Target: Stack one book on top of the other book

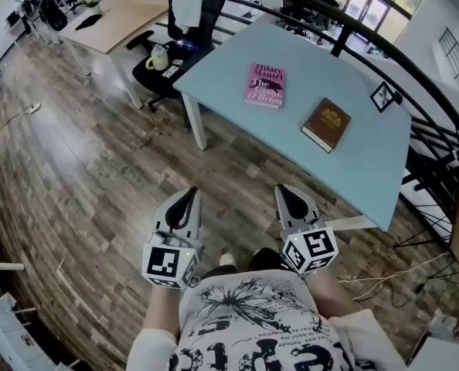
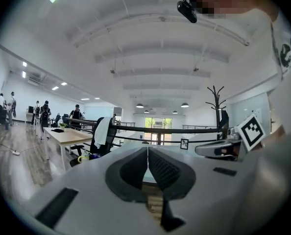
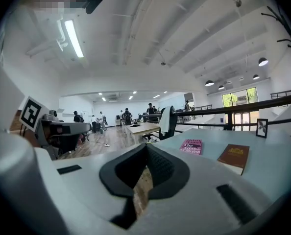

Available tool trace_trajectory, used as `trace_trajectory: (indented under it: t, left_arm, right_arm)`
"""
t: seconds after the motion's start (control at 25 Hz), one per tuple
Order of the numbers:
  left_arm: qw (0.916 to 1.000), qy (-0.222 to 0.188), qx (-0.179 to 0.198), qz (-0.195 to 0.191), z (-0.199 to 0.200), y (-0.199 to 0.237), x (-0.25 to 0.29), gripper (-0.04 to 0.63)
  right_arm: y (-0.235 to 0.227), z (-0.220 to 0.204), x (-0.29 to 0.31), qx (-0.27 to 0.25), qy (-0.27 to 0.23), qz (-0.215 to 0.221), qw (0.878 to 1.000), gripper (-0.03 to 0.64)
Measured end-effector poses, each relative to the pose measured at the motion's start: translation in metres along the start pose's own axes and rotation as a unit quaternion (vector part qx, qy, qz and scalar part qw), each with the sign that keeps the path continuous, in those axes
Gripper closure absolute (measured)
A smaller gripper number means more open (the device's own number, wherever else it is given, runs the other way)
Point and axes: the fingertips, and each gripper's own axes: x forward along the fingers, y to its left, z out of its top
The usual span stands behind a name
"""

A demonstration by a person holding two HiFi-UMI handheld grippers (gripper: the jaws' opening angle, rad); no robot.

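Pink paperback book (image 1: 265, 85): laid flat on the light blue tabletop (image 1: 314, 68), towards its left corner. "Hilary Mantel" and "The" are printed on the cover; the rest cannot be read.
Brown hardback book with gold emblem (image 1: 327, 124): laid flat beside the near edge, apart from the pink book; its title cannot be read.
Left gripper (image 1: 189, 194): held over the wooden plank floor (image 1: 98, 168), fingers pressed together, nothing gripped.
Right gripper (image 1: 290, 192): held alongside, fingers likewise closed on nothing.

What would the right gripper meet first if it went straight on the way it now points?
Probably the near edge of the blue table. Its height against the table is unclear, so it may pass just above the top.
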Motion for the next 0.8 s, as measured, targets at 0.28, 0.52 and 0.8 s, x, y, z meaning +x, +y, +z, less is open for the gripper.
trace_trajectory:
  t: [0.28,0.52,0.8]
  left_arm:
    - [0.9996,0.023,-0.010,0.009,-0.020,0.039,0.061,0.584]
    - [0.9995,0.022,0.003,0.024,-0.006,0.068,0.144,0.584]
    - [0.9997,0.016,-0.007,0.015,0.021,0.082,0.273,0.584]
  right_arm:
    - [-0.033,-0.007,0.065,0.000,0.014,-0.003,1.000,0.623]
    - [-0.089,0.013,0.141,0.000,0.003,0.007,1.000,0.623]
    - [-0.179,0.050,0.222,0.008,-0.008,0.001,1.000,0.623]
